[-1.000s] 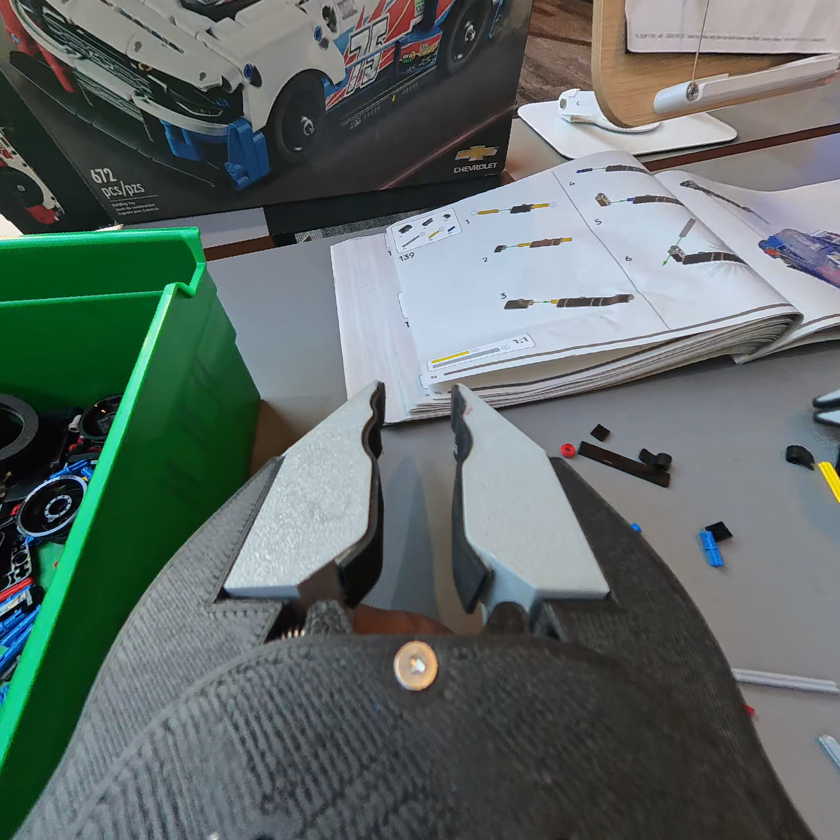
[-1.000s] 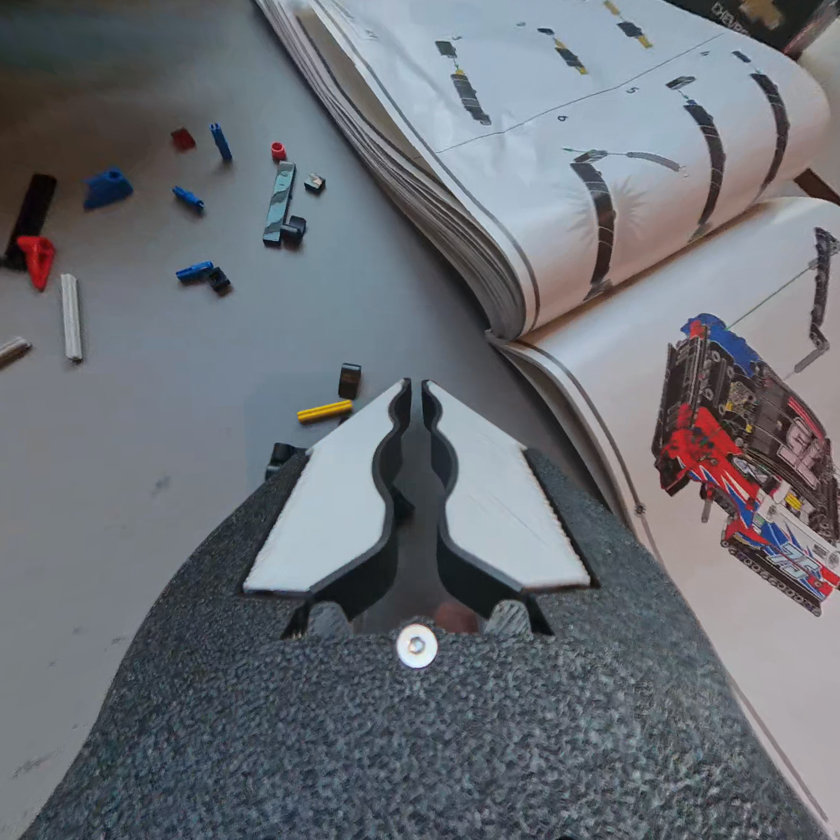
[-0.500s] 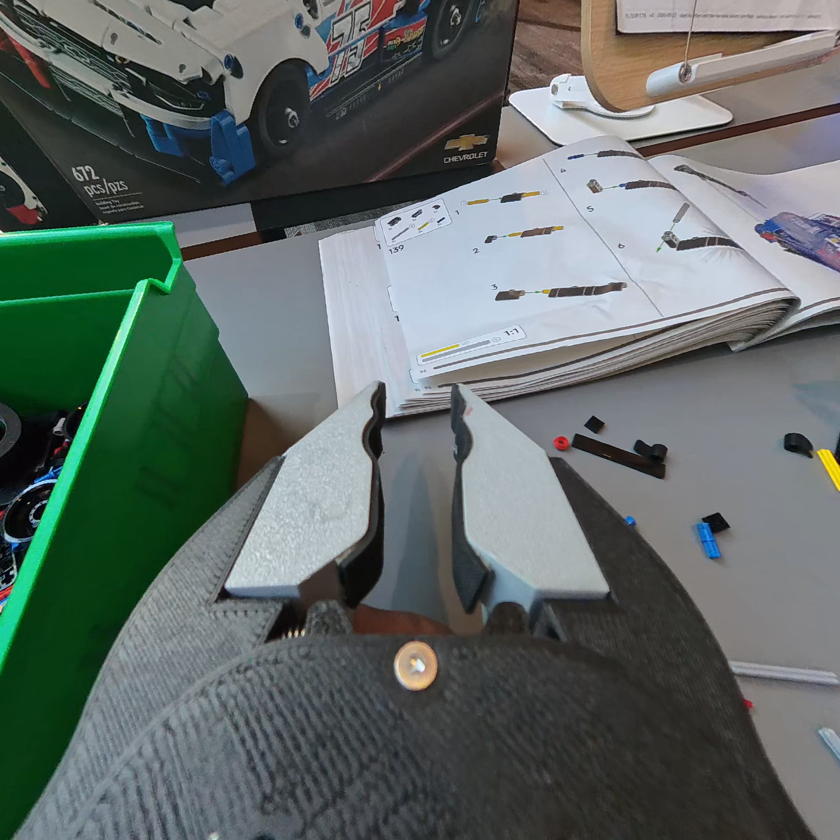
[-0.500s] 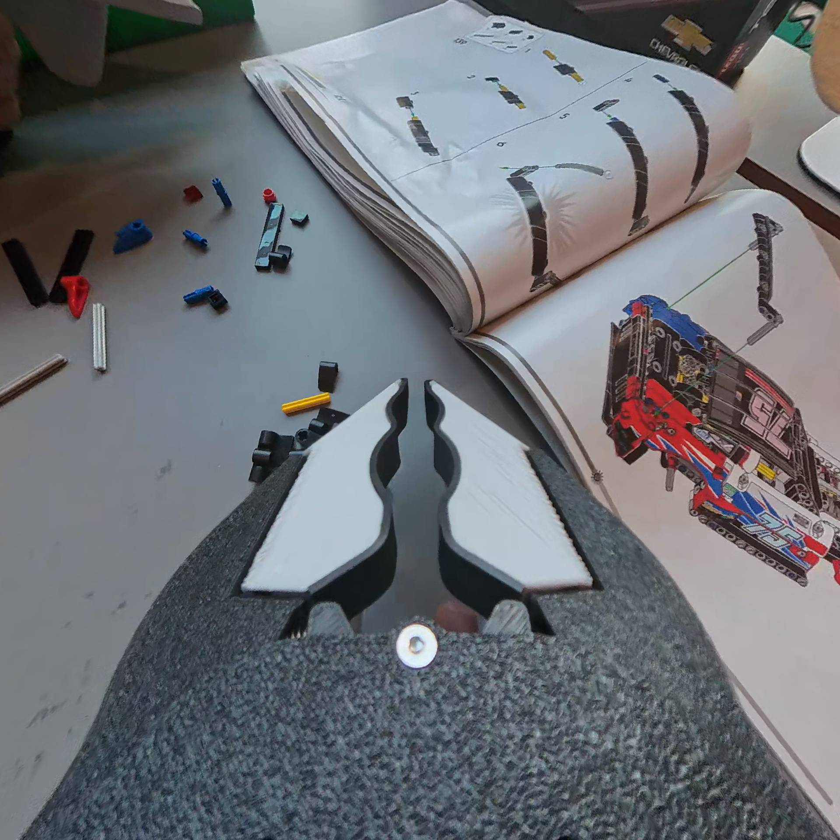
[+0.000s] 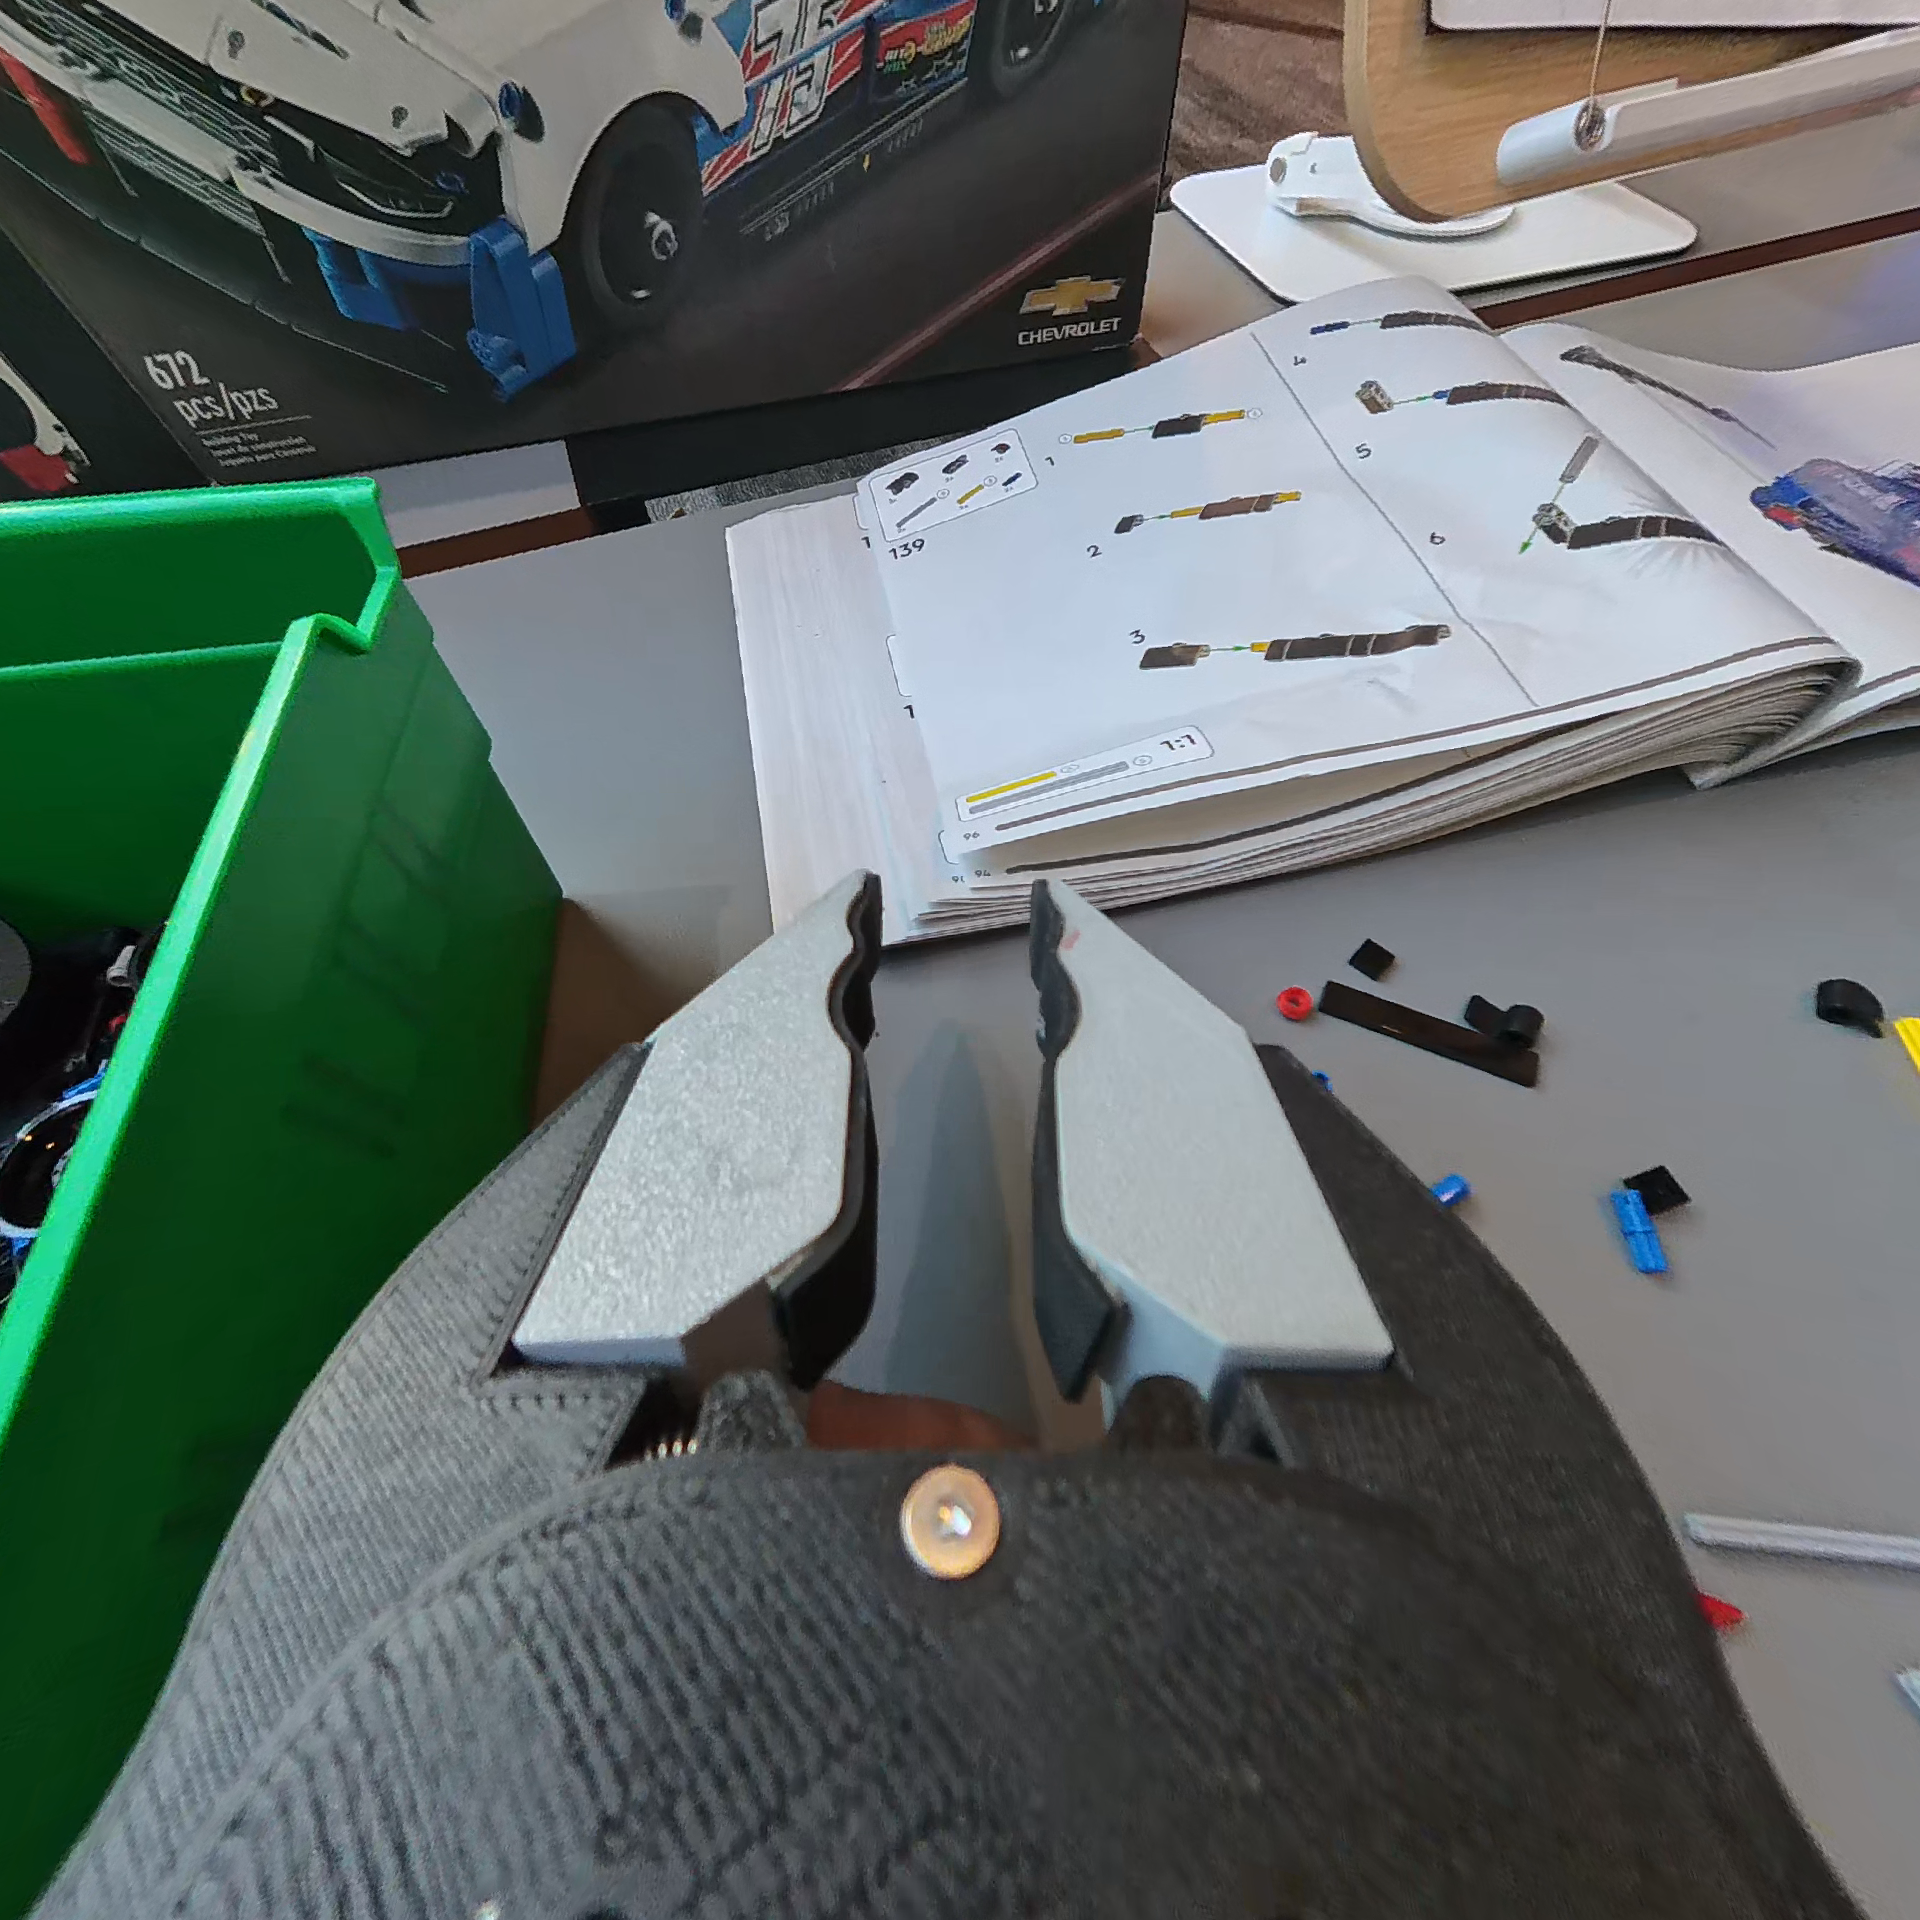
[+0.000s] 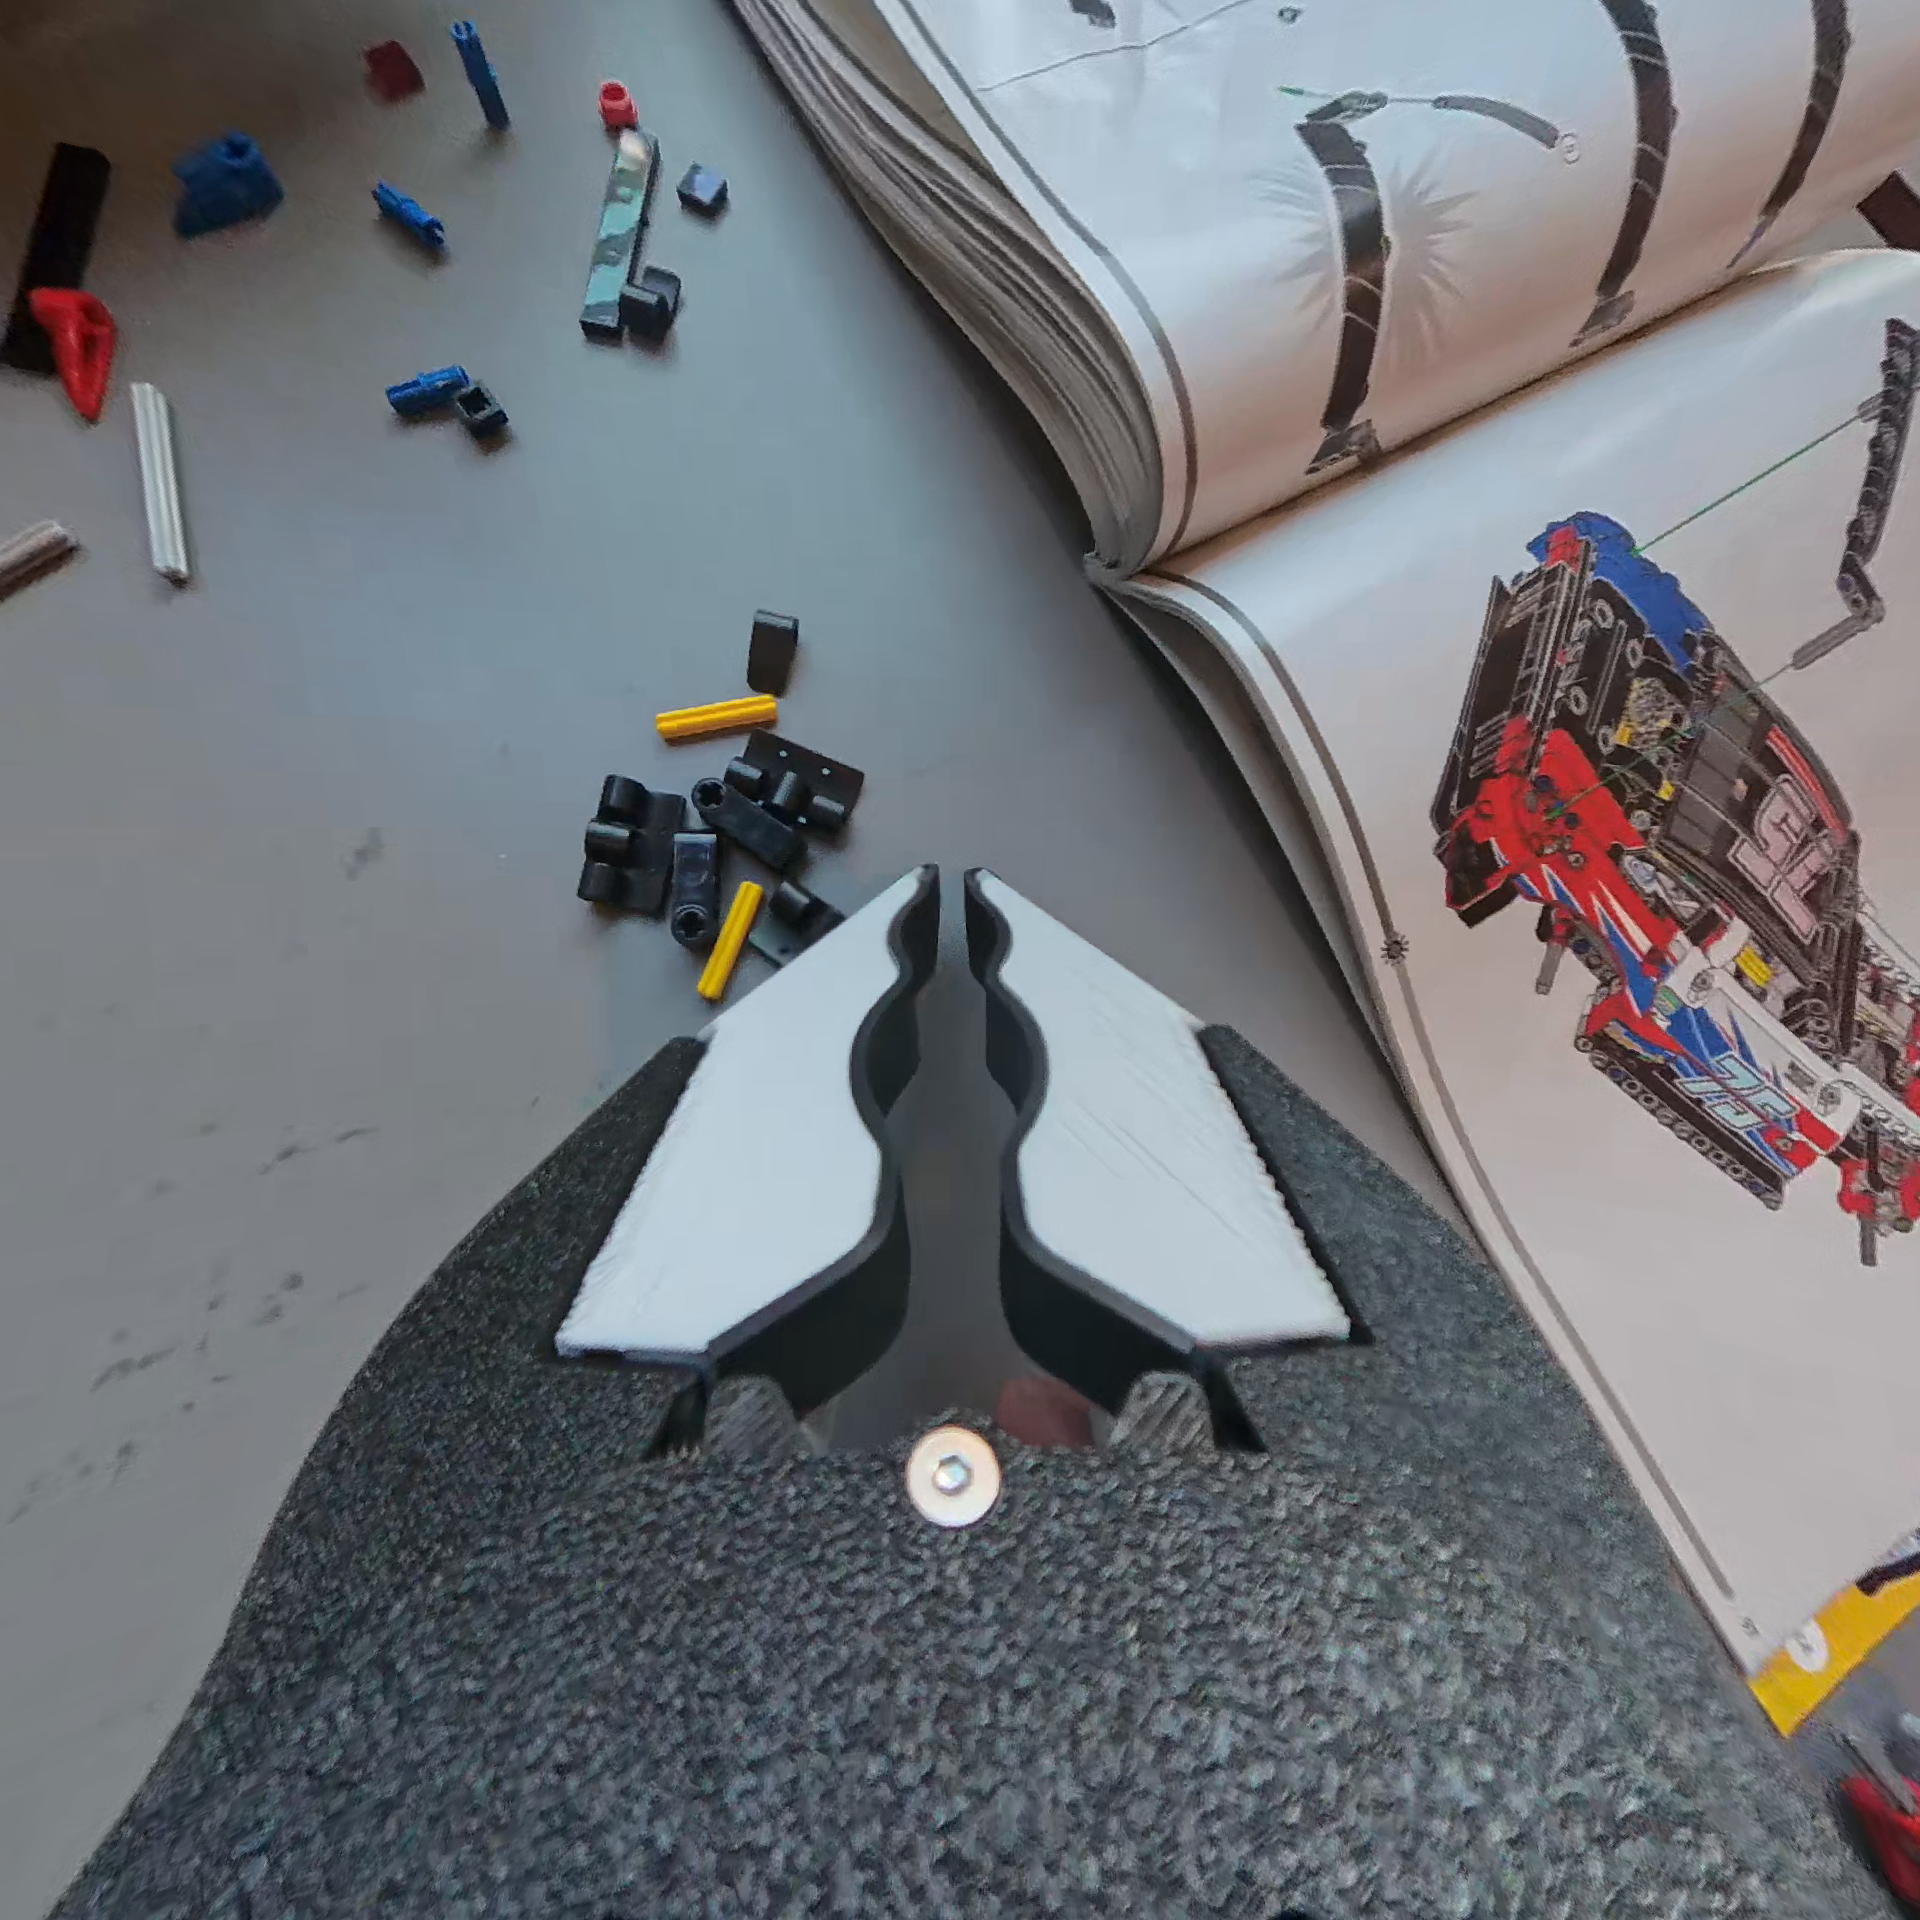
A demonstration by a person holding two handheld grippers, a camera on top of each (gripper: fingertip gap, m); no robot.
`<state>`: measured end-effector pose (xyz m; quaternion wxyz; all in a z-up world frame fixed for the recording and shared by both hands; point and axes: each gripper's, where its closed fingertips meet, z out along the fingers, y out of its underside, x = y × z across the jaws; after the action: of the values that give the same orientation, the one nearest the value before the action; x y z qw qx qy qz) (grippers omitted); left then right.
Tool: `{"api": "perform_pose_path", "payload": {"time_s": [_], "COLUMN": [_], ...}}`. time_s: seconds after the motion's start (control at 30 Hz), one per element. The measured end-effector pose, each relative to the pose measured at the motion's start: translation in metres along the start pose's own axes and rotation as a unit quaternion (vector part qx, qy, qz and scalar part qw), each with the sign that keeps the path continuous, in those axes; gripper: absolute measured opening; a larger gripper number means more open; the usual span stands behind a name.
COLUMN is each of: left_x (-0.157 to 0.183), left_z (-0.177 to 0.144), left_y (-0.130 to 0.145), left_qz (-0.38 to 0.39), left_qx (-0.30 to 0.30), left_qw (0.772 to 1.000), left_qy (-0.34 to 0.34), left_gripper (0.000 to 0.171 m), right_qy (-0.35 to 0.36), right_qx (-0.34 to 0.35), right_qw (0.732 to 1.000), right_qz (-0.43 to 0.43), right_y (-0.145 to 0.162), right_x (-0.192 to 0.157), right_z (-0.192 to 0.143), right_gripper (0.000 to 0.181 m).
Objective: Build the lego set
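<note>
Two grippers, both empty. Left gripper [image 5: 956, 904] hangs over the grey table [image 5: 1558, 1403], fingers parted by a moderate gap with nothing between them, tips just short of the near edge of the open instruction booklet [image 5: 1299, 623]. Green bin [image 5: 312, 987] just to its left, dark loose parts inside. Lego box [image 5: 623, 208] stands behind the bin and booklet; a white stand base [image 5: 1455, 223] at top right. Right of the gripper, scattered on the table: a small red ring [image 5: 1291, 1001], a flat black strip [image 5: 1423, 1032], a blue pin [image 5: 1640, 1232].

Right gripper [image 6: 951, 883] has fingers nearly together, only a thin slit at the tips, holding nothing. It points at the table between the booklet's right page [image 6: 1610, 1039] and a cluster of black pieces [image 6: 717, 831] just left of the tips. One yellow axle [image 6: 730, 940] lies at that cluster, another yellow axle [image 6: 716, 717] just above it, beside a small black piece [image 6: 772, 651]. Farther off: a grey rod [image 6: 159, 480], a red piece [image 6: 75, 343], a blue wedge [image 6: 227, 182], blue pins [image 6: 426, 392].
</note>
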<state>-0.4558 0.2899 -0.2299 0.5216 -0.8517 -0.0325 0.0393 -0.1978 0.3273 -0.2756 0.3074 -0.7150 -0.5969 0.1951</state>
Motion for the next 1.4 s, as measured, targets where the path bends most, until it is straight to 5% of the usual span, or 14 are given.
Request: {"api": "perform_pose_path", "payload": {"time_s": [0.2, 0.63, 0.77, 0.93, 1.1, 1.4], "left_x": [-0.011, -0.013, -0.005, 0.002, 0.001, 0.006], "left_z": [-0.002, -0.003, -0.003, -0.003, -0.003, -0.009], "left_y": [-0.005, -0.006, -0.004, -0.004, -0.004, -0.011], "left_qz": [-0.011, -0.018, -0.013, -0.001, -0.014, -0.022], "left_qx": [0.008, 0.007, 0.004, 0.005, 0.001, 0.011], "left_qw": [1.0, 1.0, 1.0, 1.0, 1.0, 0.999], "left_qy": [-0.013, -0.012, -0.001, 0.005, 0.017, 0.032], "left_gripper": [0.026, 0.024, 0.024, 0.024, 0.025, 0.025], "right_qy": [-0.038, -0.032, -0.053, -0.05, -0.104, -0.142], "right_qx": [0.056, 0.035, 0.093, 0.033, -0.028, -0.157], "right_qw": [0.998, 0.999, 0.994, 0.986, 0.945, 0.886], "right_qz": [0.007, -0.001, 0.004, -0.155, -0.31, -0.413], "right_y": [-0.025, -0.026, -0.06, -0.088, -0.105, -0.091], "right_x": [-0.018, -0.026, -0.039, -0.056, -0.069, -0.067], "right_z": [0.0, 0.023, 0.021, 0.04, 0.051, 0.081], "right_gripper": [0.008, 0.008, 0.012, 0.008, 0.015, 0.015]}}
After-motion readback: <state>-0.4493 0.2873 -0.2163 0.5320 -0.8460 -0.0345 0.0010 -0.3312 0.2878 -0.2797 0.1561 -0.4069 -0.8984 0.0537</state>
